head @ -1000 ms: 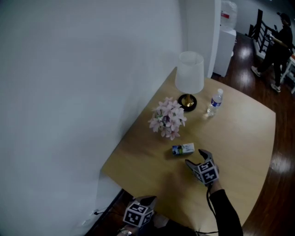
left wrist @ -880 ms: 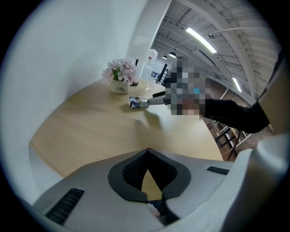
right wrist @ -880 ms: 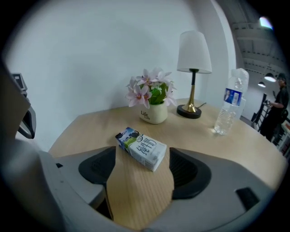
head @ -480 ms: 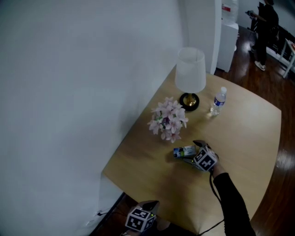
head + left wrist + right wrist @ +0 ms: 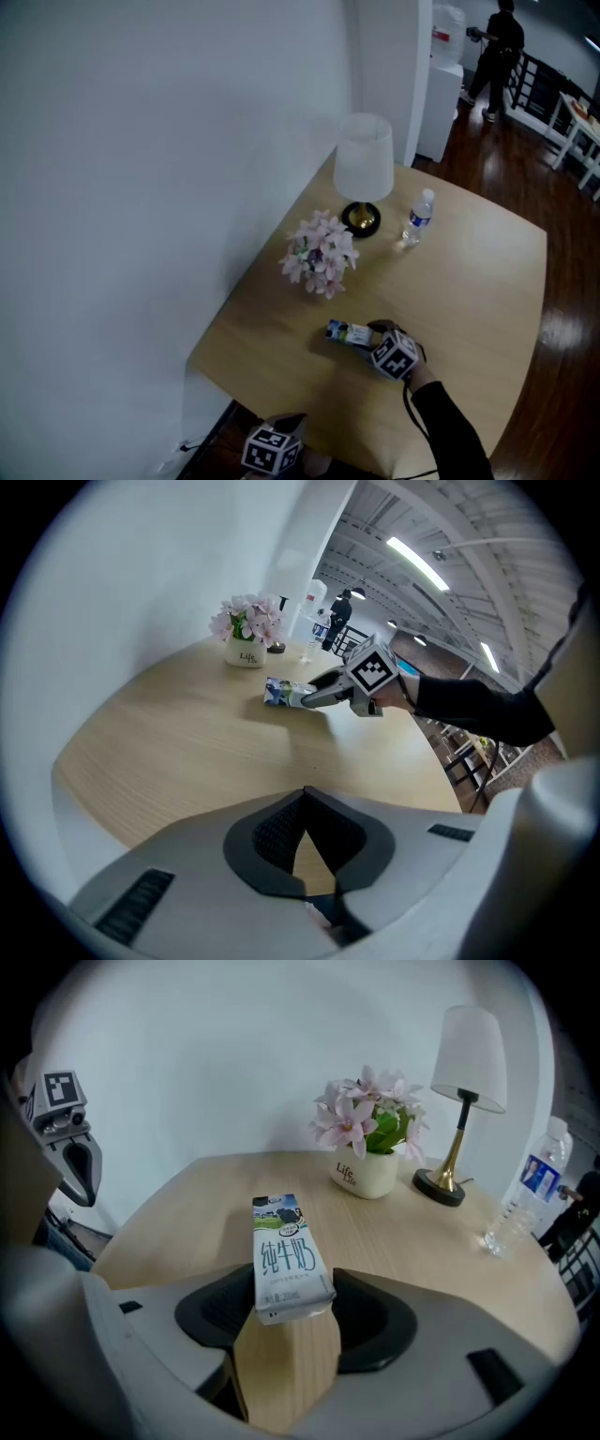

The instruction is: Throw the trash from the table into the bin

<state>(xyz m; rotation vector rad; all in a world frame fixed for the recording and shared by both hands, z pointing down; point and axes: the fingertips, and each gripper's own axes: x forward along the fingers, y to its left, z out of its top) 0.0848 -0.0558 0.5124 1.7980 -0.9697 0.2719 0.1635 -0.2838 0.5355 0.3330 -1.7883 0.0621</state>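
Nearest to us, the left gripper (image 5: pixel 302 797) hangs just off the near edge of the worktop (image 5: pixel 469 281). Its jaws are clenched tip to tip with nothing between them, and only a sliver of the wood shows beyond. Ahead of it and to its right, our right gripper (image 5: pixel 364 336) points steeply down at the worktop and grasps the milk carton (image 5: pixel 281 1255). Its jaws have just been closing, and the carton's near end sits between the two pads with a side against each. The carton is small and white, with blue print and a picture at its far end. It lies flat on the wood and stretches straight out ahead of the right gripper. Beyond it, a little to the right of that gripper's line, stands a white pot of pink flowers (image 5: pixel 361 1174), well apart from the carton. Further right we see the table lamp (image 5: pixel 364 159), with a white shade on a brass stem and a dark round foot. Right of the lamp stands a clear water bottle (image 5: pixel 419 216) with a blue label. The pale wall (image 5: pixel 141 187) runs along the worktop's edge on the left of both grippers. Past the worktop's far corner there is a white water dispenser (image 5: pixel 442 70). On the dark wooden floor (image 5: pixel 572 234) beyond it, a person (image 5: pixel 497 37) in dark clothes stands beside a railing.
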